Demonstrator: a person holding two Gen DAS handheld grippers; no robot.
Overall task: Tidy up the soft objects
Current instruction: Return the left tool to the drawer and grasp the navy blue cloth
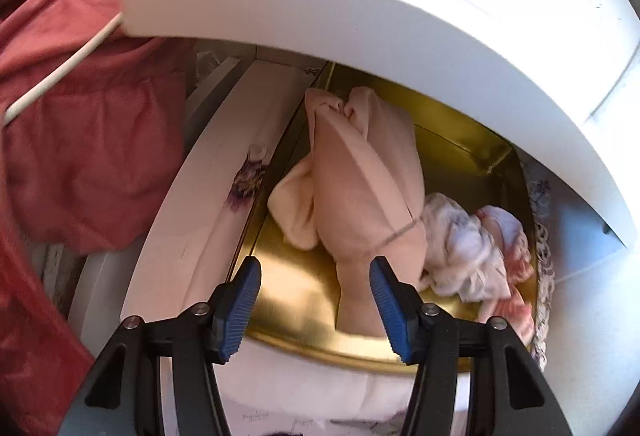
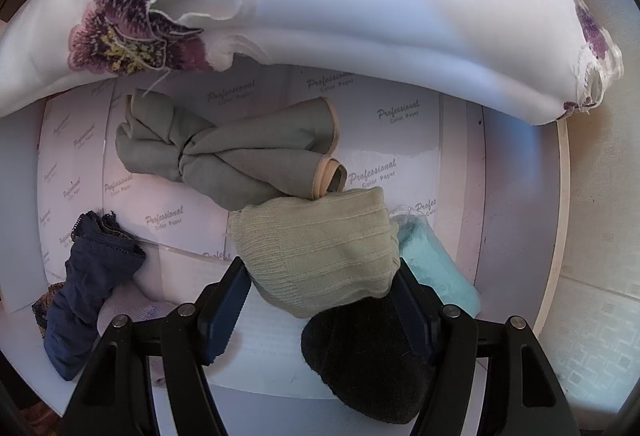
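**A:** ok counting the left wrist view: one gold tin sitting under a white shelf, with two soft things in it. One long peach stocking bundle twisted down the middle, and one white-and-pink crumpled cloth touching its right side.

**B:** and the left gripper?

**A:** Spread wide, nothing between the blue pads. The peach bundle's lower end runs down between the fingers, though I can't tell if the right pad touches it. One red cloth off to the left.

**B:** Right side?

**A:** Right gripper is spread too, hovering over a paper-lined drawer. I count six items: one grey-green knotted stocking, one pale green ribbed sock, one black sock under it, one aqua cloth, one navy lace piece, one pale lilac sock. The ribbed sock lies between the fingers, not pinched. One white embroidered cloth hangs over the top.
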